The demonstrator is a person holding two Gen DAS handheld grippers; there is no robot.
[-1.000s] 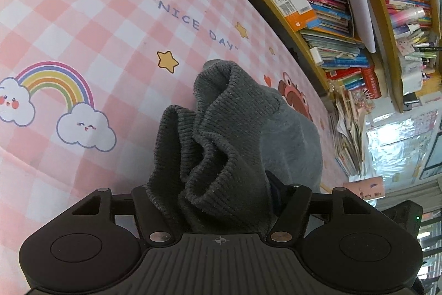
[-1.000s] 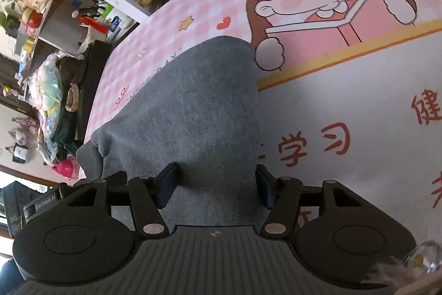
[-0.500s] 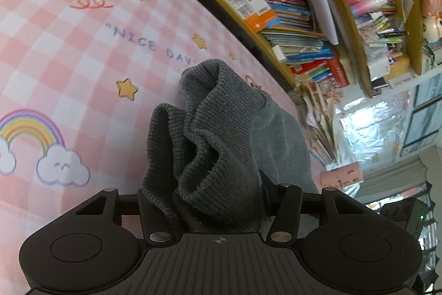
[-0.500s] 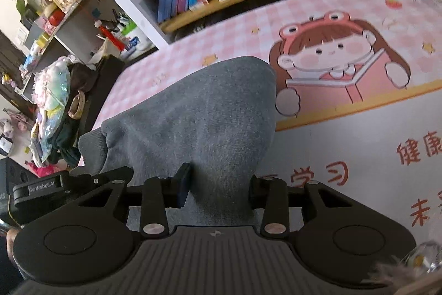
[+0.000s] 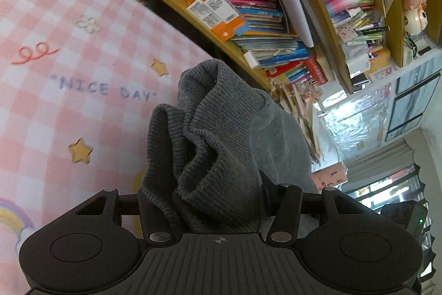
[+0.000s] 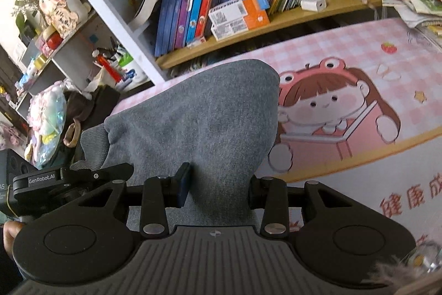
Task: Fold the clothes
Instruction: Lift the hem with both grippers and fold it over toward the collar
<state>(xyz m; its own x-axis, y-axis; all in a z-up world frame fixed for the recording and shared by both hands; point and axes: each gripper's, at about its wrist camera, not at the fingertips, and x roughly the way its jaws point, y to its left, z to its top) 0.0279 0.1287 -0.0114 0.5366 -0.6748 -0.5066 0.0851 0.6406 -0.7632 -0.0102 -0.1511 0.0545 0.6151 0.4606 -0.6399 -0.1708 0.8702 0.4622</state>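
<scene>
Two wrist-camera views look down over a table [image 5: 55, 101] covered with a pink-and-white checked mat printed with stars, a rainbow, the words "NICE DAY" and a cartoon girl in a frog hat reading a book.

In the left wrist view, the left gripper [image 5: 204, 201] is clenched on a bunched, ribbed hem of a grey knitted garment [image 5: 210, 134]. The dark ribbed fabric is gathered in thick folds between the two fingers and stands up from them, with the smoother grey body of the garment falling away to the right.

In the right wrist view, the right gripper [image 6: 218, 190] grasps the same grey garment [image 6: 199, 118] through its smooth fleece-like part. The cloth fills the space between the blue-padded fingers [image 6: 183, 185] and spreads forward as a broad hanging panel above the mat, reaching as far as the girl's picture. At the left of this view the ribbed edge runs to the other gripper, whose black body reads "GenRobot.AI".

Behind the table, a wooden bookshelf [image 6: 276, 21] holds rows of colourful books, boxes, pens and toys.
</scene>
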